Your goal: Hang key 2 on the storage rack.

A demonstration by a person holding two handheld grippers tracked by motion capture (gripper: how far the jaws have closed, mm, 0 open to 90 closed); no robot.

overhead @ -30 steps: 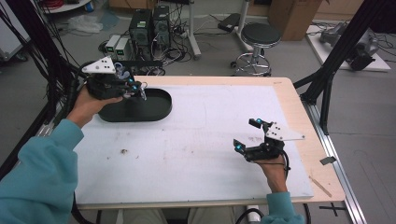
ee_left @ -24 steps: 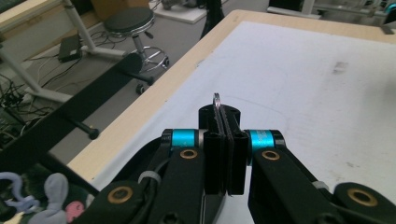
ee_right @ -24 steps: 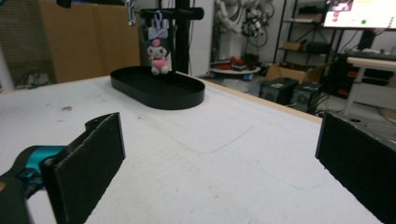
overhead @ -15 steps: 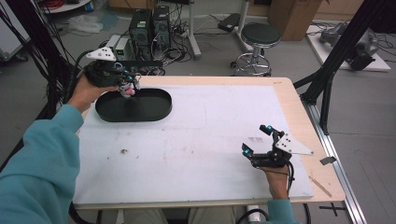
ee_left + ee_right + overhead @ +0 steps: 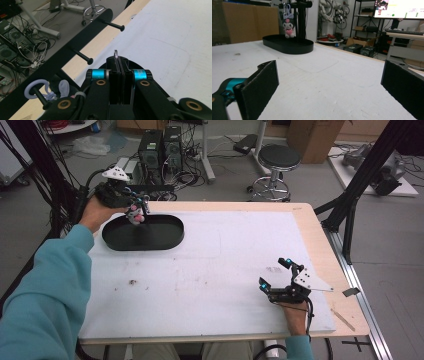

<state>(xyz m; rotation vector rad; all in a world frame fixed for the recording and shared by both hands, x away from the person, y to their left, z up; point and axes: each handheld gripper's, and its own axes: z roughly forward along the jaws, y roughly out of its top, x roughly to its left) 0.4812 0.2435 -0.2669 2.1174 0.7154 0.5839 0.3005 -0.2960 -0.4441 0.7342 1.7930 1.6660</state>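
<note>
The oval tray (image 5: 160,240) sits on the counter (image 5: 225,270) at its far left corner, with the left claw (image 5: 136,210) and a plush keychain (image 5: 135,215) over the tray's far left rim and the right claw (image 5: 275,276) well apart, toward the tray's near right.

Stool (image 5: 279,157), PC towers (image 5: 161,145) beyond table.

One black tray (image 5: 165,240), one plush keychain (image 5: 288,27), two pegs (image 5: 82,55) beyond the left tongs' (image 5: 119,65) tip, one stool (image 5: 276,157).
</note>
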